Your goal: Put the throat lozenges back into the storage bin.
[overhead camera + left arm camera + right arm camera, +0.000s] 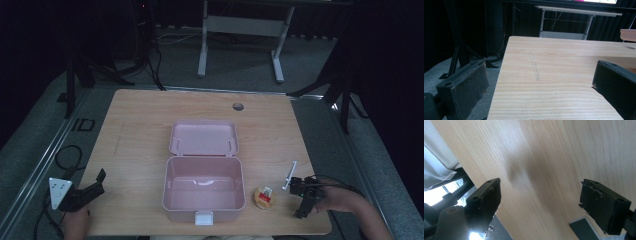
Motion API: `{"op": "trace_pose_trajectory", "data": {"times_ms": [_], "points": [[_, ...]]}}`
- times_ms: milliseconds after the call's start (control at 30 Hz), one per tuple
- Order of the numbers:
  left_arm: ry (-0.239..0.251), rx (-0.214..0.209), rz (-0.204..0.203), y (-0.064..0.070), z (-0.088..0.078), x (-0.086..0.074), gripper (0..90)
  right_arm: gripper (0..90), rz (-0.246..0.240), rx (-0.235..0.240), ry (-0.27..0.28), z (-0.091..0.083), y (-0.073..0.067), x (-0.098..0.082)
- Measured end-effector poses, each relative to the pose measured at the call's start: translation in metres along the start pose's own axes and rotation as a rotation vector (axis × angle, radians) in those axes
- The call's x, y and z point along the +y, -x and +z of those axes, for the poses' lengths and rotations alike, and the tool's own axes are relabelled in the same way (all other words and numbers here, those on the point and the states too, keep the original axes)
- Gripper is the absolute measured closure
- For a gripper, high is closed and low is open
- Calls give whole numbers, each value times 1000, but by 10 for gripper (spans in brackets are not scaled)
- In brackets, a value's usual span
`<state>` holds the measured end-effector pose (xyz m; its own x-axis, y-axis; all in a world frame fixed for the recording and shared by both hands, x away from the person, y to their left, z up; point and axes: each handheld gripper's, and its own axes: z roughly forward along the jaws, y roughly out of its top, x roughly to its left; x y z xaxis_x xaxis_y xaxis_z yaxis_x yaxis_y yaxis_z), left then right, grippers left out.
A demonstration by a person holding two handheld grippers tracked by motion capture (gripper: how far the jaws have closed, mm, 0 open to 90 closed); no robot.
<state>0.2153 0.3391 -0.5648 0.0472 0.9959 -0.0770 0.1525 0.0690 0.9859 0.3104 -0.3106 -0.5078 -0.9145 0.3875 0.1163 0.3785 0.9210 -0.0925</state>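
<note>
An open pink box (203,184) sits mid-table with its lid (204,137) laid back behind it; the inside looks empty. A small round yellow and red item (263,197) lies just right of the box. My left gripper (99,184) rests at the table's front left corner, open, with bare wood between its jaws (537,75). My right gripper (301,206) is held in a hand at the front right, right of the round item. It is tilted over bare tabletop and open, holding nothing (541,192).
A thin white stick (290,175) lies by the right gripper. A round grommet hole (238,106) is at the table's far edge. A small grey flat piece (582,227) shows near the right jaw. Stands and a desk frame (240,30) are beyond the table.
</note>
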Motion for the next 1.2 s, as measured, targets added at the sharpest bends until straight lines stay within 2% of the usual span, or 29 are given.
{"op": "trace_pose_trajectory", "data": {"times_ms": [267, 667, 967, 1167, 1200], "points": [[0, -2, 0, 0, 0, 0, 4, 167, -64, -20, 9, -3, -6, 21], [2, -6, -2, 0, 0, 0, 4, 168, -169, -42, 9, 1, -15, 64], [1, -9, -2, -1, 0, 0, 4, 168, -225, -53, 17, 2, -23, 87], [2, -10, -4, -1, 0, 0, 4, 174, -282, -72, -4, 5, -28, 98], [2, -11, -4, -1, 0, 0, 4, 191, -276, -71, -7, 6, -29, 99]]}}
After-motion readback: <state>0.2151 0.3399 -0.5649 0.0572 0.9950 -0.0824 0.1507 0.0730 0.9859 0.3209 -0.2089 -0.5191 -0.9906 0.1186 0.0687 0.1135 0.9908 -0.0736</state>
